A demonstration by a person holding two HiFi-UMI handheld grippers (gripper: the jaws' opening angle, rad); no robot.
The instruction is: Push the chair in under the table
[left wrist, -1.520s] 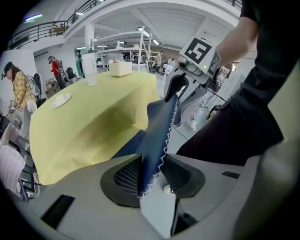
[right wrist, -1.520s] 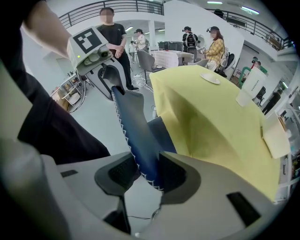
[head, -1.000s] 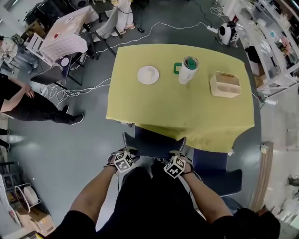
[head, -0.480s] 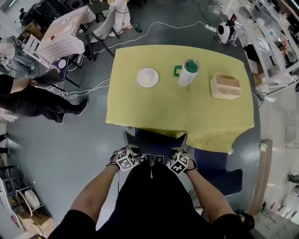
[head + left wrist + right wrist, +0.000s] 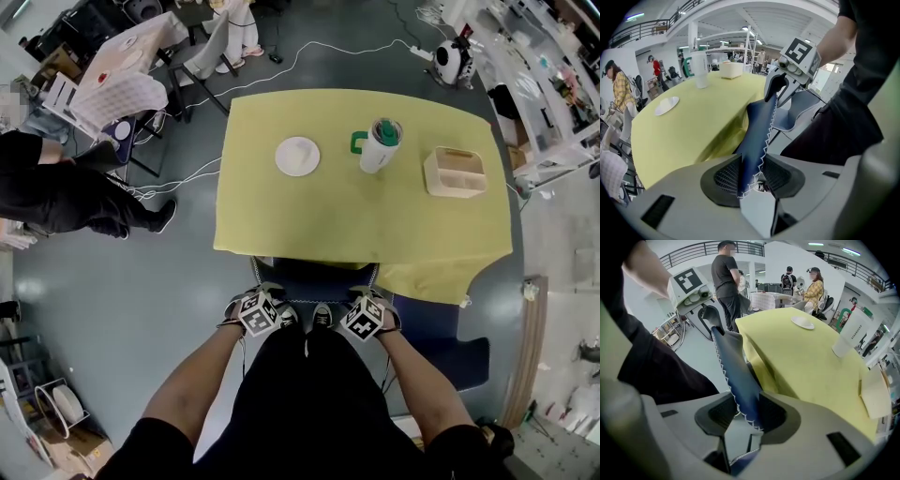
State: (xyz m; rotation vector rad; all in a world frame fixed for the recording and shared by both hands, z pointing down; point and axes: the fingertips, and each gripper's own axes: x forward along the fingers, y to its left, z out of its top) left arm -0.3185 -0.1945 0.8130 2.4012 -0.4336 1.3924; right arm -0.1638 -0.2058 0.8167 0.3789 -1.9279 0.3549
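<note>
Chair: seat partly under desk near edge.
Left claw: clamped on backrest, left end.
Right claw: clamped on backrest, right end.

A large open lab or workshop hall. A bare grey floor carried loose white cables. A table under yellow cloth stood in the middle, with a second table well apart from it. Cluttered shelves lined one side and cardboard boxes sat in a corner. A railing ran along an upper level beneath a white ceiling, and several people stood about.
</note>
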